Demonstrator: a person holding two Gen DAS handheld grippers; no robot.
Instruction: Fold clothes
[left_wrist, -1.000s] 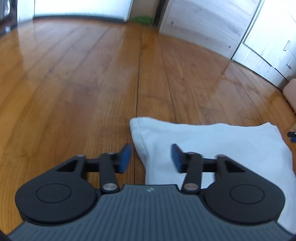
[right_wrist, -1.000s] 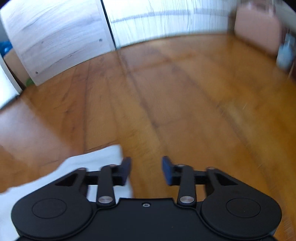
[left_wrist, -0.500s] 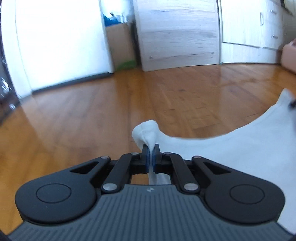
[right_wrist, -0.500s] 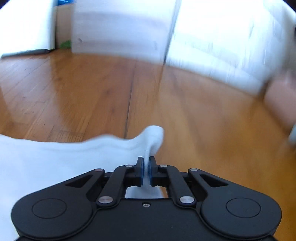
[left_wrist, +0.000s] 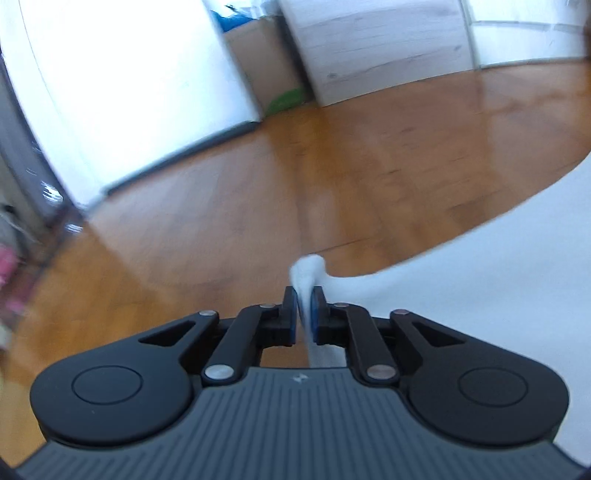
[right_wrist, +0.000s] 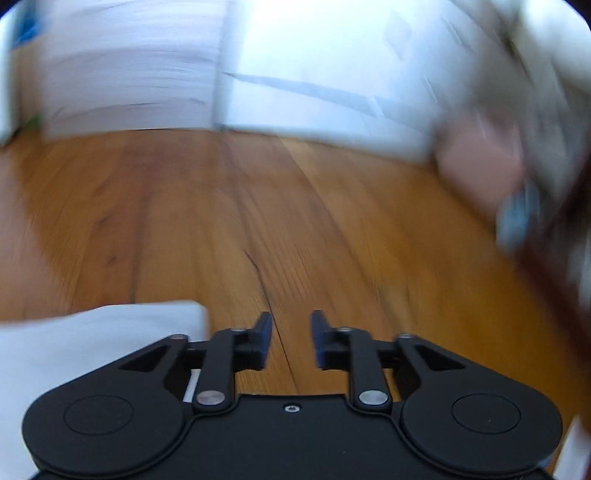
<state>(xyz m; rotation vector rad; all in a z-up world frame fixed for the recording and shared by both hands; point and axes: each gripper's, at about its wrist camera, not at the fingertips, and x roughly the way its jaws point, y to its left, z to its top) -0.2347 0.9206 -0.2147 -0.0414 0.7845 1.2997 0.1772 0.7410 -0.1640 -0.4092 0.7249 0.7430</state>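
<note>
My left gripper (left_wrist: 303, 308) pinches a corner of the white cloth (left_wrist: 498, 266). A small tuft of the fabric pokes out past the 2 blue pads (left_wrist: 317, 310), and a strip of it runs down between them toward the gripper body. The jaws have just eased open a little, yet the fabric sits between the pads and they press on it from both sides. From the pinched corner the cloth sweeps away to the right in a broad, curved sheet that fills the right edge of the left view. Behind it lies the wood floor (left_wrist: 258, 206), and at the far wall stand a pale cabinet (left_wrist: 376, 48) and a cardboard box (left_wrist: 266, 62).

My right gripper (right_wrist: 289, 338) holds nothing. Its jaws have just been opening and now stand apart, with only bare floor (right_wrist: 258, 206) showing in the gap between the pads (right_wrist: 264, 336). The cloth (right_wrist: 92, 339) lies just to the left of that gripper, its squared corner near the left finger but not between the 2. It looks to rest flat on the boards there. The rest of the right view is badly blurred: pale cabinet fronts (right_wrist: 147, 66) along the back, and a pinkish shape (right_wrist: 480, 166) at the right that I cannot make out.
</note>
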